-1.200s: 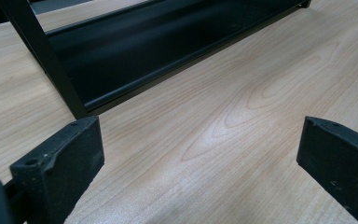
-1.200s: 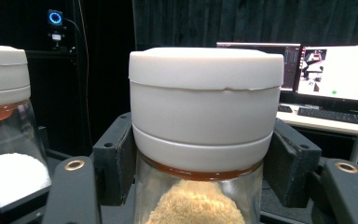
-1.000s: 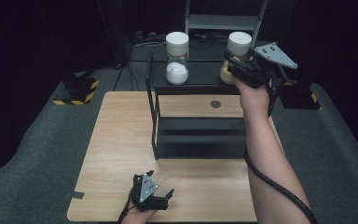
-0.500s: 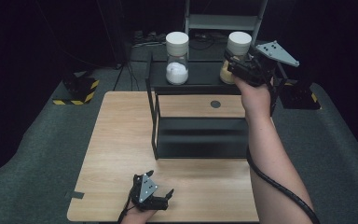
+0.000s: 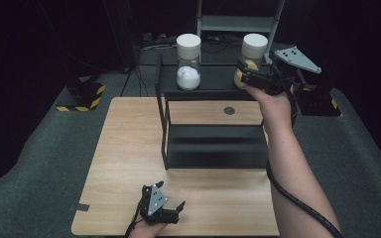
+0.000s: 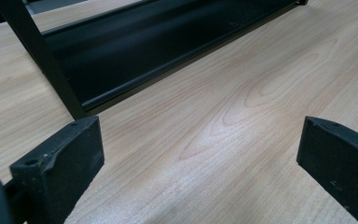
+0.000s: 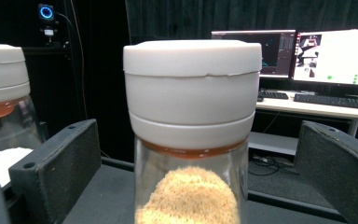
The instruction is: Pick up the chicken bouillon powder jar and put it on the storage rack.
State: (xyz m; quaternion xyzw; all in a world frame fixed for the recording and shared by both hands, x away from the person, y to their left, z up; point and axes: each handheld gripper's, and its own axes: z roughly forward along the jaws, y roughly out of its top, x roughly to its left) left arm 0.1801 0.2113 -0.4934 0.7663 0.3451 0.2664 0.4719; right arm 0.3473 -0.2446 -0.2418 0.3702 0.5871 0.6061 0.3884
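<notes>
Two glass jars with white lids stand on the top shelf of a black rack. One holds white powder; the other holds brown grains. My right gripper reaches this brown jar from the right. Its jaws have just been opening, and the jar stands between them with both pads clear of the glass. The powder jar shows beside it. My left gripper lies at the table's front edge, open and holding nothing, facing the rack's lower shelf.
The rack stands at the back of the wooden table, with a small dark disc in the tabletop under it. A bit of tape marks the front left corner. Striped floor bases and a metal shelf lie beyond.
The right gripper's jaws have spread apart and let go of the brown jar, which stays upright on the shelf. Both hands have kept their places.
</notes>
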